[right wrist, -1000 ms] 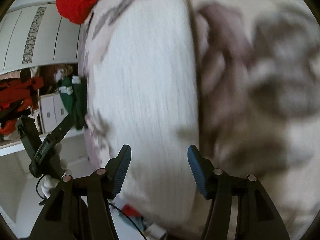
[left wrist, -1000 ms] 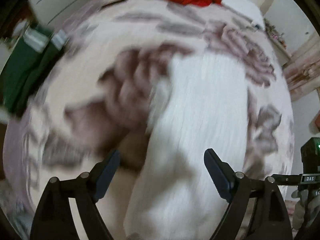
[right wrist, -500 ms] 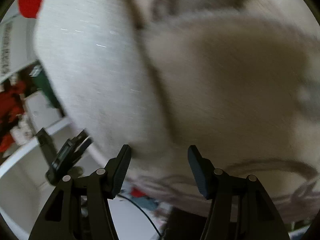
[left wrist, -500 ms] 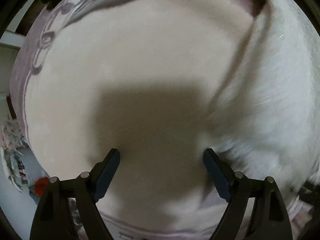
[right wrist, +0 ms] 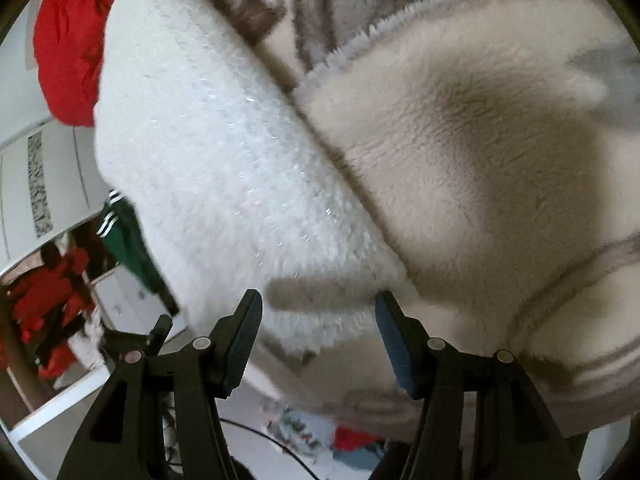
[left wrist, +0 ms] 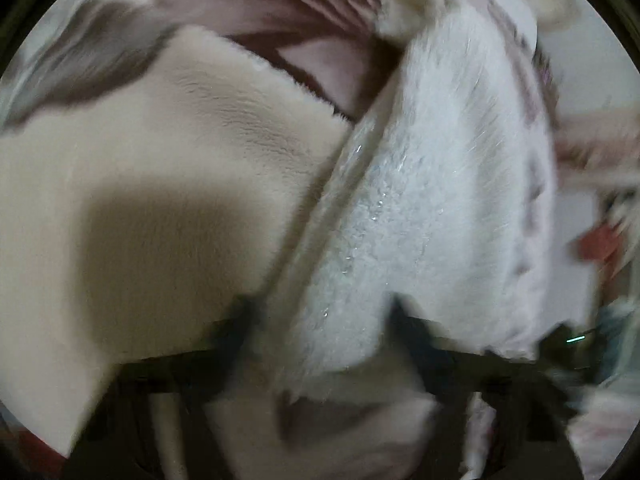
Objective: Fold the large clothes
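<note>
A white fluffy garment (left wrist: 420, 200) lies across a cream fleece blanket (left wrist: 160, 160) printed with mauve flowers. My left gripper (left wrist: 320, 320) points steeply down at the garment's near end. Its jaws are closing, and the blurred fingers have the white pile bunched between them and pressing on it. In the right wrist view the same white garment (right wrist: 208, 168) runs diagonally beside the cream blanket (right wrist: 460, 140). My right gripper (right wrist: 318, 312) stands open just short of the garment's lower end, with its shadow on the pile and nothing gripped.
A red garment (right wrist: 68, 40) lies past the white one's far end. A green garment with white stripes (right wrist: 128, 240) hangs at the blanket's left edge, before a white wardrobe (right wrist: 40, 180). Below the blanket's edge are floor clutter (right wrist: 352, 440) and a cable.
The left gripper has dropped close onto the blanket and its jaws have narrowed around the white garment's end. The right gripper swung over and down to the same end, its jaws unchanged.
</note>
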A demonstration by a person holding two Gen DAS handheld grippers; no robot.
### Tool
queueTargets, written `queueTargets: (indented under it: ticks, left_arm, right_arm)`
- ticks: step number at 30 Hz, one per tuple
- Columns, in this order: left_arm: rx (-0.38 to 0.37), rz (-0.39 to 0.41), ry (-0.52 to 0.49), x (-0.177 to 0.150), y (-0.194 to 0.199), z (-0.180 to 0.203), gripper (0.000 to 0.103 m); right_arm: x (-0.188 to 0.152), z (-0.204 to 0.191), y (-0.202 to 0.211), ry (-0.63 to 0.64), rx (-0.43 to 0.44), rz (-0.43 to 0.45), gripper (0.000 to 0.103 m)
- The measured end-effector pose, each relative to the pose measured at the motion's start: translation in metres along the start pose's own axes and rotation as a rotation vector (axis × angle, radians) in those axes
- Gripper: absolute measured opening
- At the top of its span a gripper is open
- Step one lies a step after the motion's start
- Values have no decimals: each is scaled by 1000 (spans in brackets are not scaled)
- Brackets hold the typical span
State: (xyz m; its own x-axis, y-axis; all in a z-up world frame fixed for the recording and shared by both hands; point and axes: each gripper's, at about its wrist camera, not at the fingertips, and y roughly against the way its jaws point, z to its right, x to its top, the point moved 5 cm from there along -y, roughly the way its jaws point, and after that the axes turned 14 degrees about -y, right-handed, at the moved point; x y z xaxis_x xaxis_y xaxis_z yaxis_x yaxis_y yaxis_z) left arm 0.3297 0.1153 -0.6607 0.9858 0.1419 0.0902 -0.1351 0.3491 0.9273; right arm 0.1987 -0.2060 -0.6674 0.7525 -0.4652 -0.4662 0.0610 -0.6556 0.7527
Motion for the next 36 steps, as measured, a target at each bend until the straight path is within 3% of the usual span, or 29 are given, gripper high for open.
queueTargets:
  ticks: [2, 3, 4, 7, 13, 15, 18, 21, 23, 26, 28, 29, 30, 33, 36]
  left_arm:
    - [8, 26, -62, 3, 3, 4, 27]
    - [0, 38, -80, 3, 7, 6, 25]
    - [-13, 50, -88, 3, 10, 6, 23]
    - [-63, 65, -98, -5, 25, 5, 21]
    - [-134, 31, -100, -30, 36, 0, 21]
    - [-113, 10, -101, -38, 26, -7, 21]
    - [-140, -23, -65, -40, 9, -22, 22]
    - [-173, -48, -67, -35, 18, -19, 25]
    - [-244, -60, -40, -39, 33, -21, 29]
    - [-319, -64, 2, -43, 52, -23, 47]
    - [-331, -39, -6, -41, 57, -28, 58]
    - [-327, -29, -17, -39, 55, -30, 59]
    - [-327, -27, -28, -37, 51, -31, 59]
    - [-362, -40, -36, -30, 29, -25, 59]
    - [-392, -40, -64, -21, 11, -14, 59]
  right_arm:
    - [-10, 0, -4, 12, -51, 63, 56]
    - [-14, 1, -2, 12, -60, 101, 46]
    - [-21, 2, 2, 9, -75, 143, 24]
    - [-39, -2, 11, -10, -85, 207, 9]
    - [-72, -22, 40, 27, -105, 272, 6]
    - [-70, -22, 38, 33, -137, 262, 6]
    - [-49, 0, 24, -17, -195, 220, 0]
    - [-34, 14, 6, -75, -153, 132, 1]
    - [-30, 16, 10, -88, -106, 88, 1]
    - [-29, 16, 24, -80, -64, 34, 8]
    - [-25, 16, 41, -53, -9, 38, 43]
    - [-23, 14, 45, -34, 14, 39, 77]
    - [-18, 11, 47, -5, 37, 38, 85]
    - [4, 5, 39, 43, 64, 12, 85]
    - [31, -5, 24, 56, 172, -33, 85]
